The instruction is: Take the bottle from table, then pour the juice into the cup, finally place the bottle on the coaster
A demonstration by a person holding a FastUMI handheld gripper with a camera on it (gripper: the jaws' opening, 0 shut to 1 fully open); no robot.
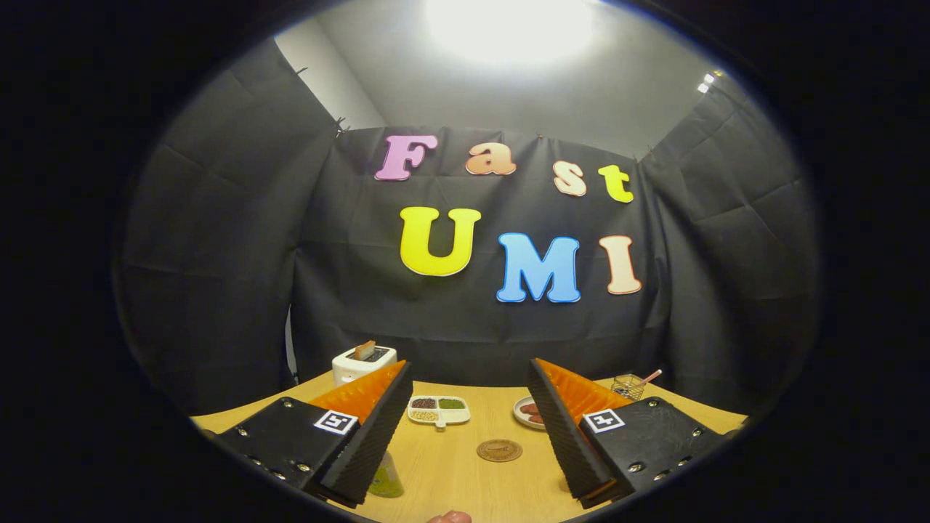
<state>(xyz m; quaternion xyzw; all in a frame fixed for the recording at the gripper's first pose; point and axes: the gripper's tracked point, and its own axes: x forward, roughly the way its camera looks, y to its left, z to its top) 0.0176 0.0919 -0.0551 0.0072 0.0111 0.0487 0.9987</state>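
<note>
My gripper (pixel 470 370) is held above the wooden table (pixel 450 472), open, with a wide gap and nothing between the fingers. A round brown coaster (pixel 499 450) lies flat on the table, seen through the gap between the fingers. A translucent vessel with green contents (pixel 385 481) stands under the inner edge of the left finger, which hides most of it; I cannot tell whether it is the bottle or the cup. A small pinkish rounded thing (pixel 450 517) peeks in at the table's near edge, too cut off to identify.
A white toaster (pixel 362 363) with a slice of toast stands at the back left. Beyond the coaster lie a white divided dish (pixel 438 411) of grains and a small plate (pixel 527 412) with reddish food. A wire basket (pixel 628 385) stands at the back right.
</note>
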